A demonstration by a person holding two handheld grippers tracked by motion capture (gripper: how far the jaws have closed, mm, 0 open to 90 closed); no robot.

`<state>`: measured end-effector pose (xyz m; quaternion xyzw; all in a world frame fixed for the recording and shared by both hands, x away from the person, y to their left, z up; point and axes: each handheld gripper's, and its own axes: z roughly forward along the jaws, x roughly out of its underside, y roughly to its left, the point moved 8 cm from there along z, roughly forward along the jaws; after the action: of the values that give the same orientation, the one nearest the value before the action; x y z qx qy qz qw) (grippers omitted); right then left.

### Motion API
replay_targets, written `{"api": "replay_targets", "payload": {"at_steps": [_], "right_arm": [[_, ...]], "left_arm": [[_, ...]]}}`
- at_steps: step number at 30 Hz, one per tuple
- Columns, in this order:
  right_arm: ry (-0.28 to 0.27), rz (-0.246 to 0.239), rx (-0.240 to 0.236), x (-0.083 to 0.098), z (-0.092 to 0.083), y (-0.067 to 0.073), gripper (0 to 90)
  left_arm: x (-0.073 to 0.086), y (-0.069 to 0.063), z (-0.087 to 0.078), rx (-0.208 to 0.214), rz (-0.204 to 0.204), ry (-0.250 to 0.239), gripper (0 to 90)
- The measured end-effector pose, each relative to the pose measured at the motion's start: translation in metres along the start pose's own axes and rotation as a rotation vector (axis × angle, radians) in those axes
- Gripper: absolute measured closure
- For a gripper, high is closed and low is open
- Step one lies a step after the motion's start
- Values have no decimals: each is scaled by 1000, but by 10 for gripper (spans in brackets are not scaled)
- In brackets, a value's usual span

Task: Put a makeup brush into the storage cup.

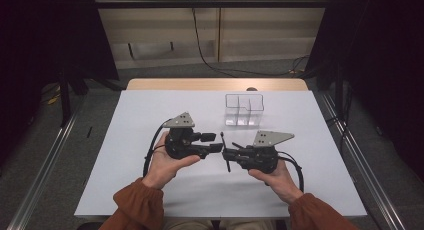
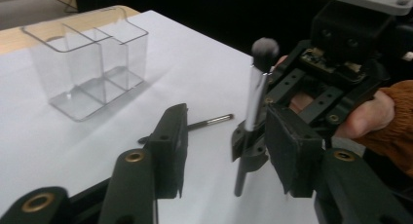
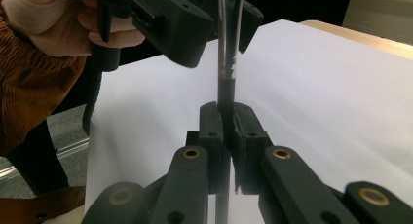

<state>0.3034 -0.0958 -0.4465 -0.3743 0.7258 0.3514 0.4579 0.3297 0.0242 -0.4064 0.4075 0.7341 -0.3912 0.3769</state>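
At the near edge of the white table [image 1: 150,190], a person in rust-coloured sleeves held a gripper in each hand, the two tools meeting nose to nose over the middle of the sheet. The right gripper [image 1: 226,153] had its jaws clamped together on the black handle of a small make-up brush [image 1: 222,142]. Seen along that gripper's own jaws, the brush stood upright from the grip, the silver ferrule rising above it. The left gripper [image 1: 214,142] had its jaws apart, one on each side of the brush and neither pad pressing on it, so the brush was carried clear of the table by the right gripper alone. The step looked like a handover between the tools. To do it well, the left jaws would likely need to draw straight back along their own line without nudging the shaft. The right grip sat low on the handle, leaving a long length above it that could swing if bumped. Beyond the grippers, well apart from them, a clear divided organizer [image 1: 243,110] stood upright on the far half of the table with its compartments open at the top. If the brush was bound for it, keeping the shaft near vertical on the way over would probably ease the drop into one cell.
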Motion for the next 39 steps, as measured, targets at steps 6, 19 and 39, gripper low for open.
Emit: {"api": "replay_targets", "payload": {"at_steps": [6, 19, 39], "right_arm": [[-6, 10, 14, -1, -2, -4, 846], [-13, 16, 29, -2, -5, -7, 845], [-23, 32, 67, -4, -13, -15, 845]], "left_arm": [[3, 6, -7, -53, 33, -18, 344], [15, 24, -30, -161, 14, -70, 69], [37, 50, -74, -296, 43, -127, 20]]}}
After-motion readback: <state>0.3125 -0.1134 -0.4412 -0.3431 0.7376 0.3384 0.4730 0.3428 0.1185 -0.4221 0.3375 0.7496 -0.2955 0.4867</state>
